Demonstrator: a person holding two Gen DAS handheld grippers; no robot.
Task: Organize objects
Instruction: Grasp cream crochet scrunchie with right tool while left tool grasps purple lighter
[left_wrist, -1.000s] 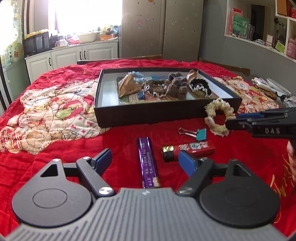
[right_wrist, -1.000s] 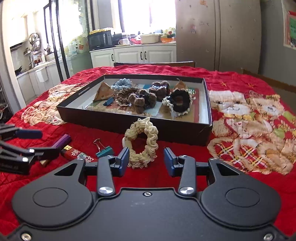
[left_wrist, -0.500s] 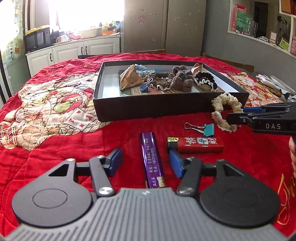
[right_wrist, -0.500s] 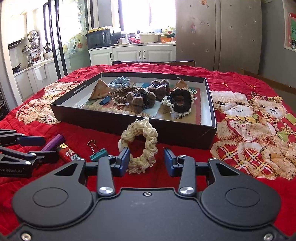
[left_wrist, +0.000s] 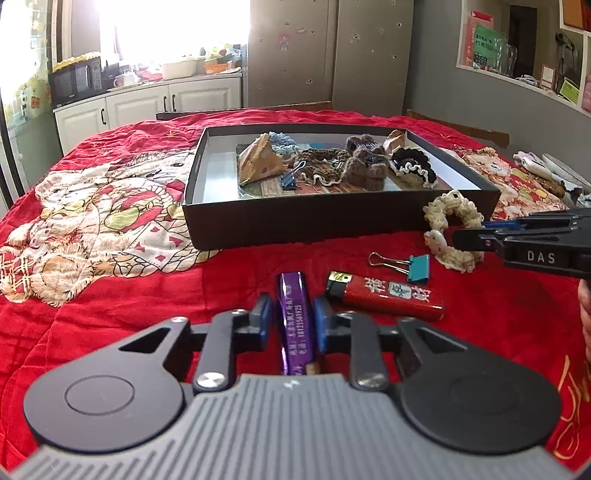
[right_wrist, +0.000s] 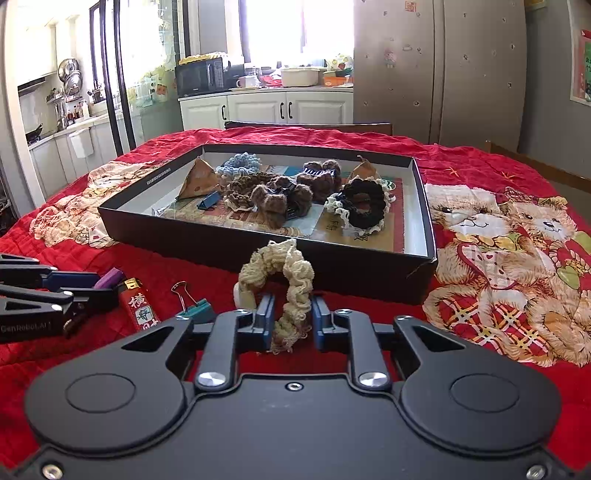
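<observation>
Red blanket (left_wrist: 147, 280), purple bar (left_wrist: 295, 325) lengthwise toward box (left_wrist: 332, 221)

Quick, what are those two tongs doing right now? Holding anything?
Left tongs: just closed on the purple lighter.
Right tongs: just closed on the cream scrunchie.

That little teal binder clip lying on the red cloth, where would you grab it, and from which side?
Grip the teal binder clip by its teal body, not the thin wire handles, which point left toward the black box. Come from above with the tongs across the body's flat faces. The red lighter lies close in front, so a low approach from there looks crowded.
</observation>
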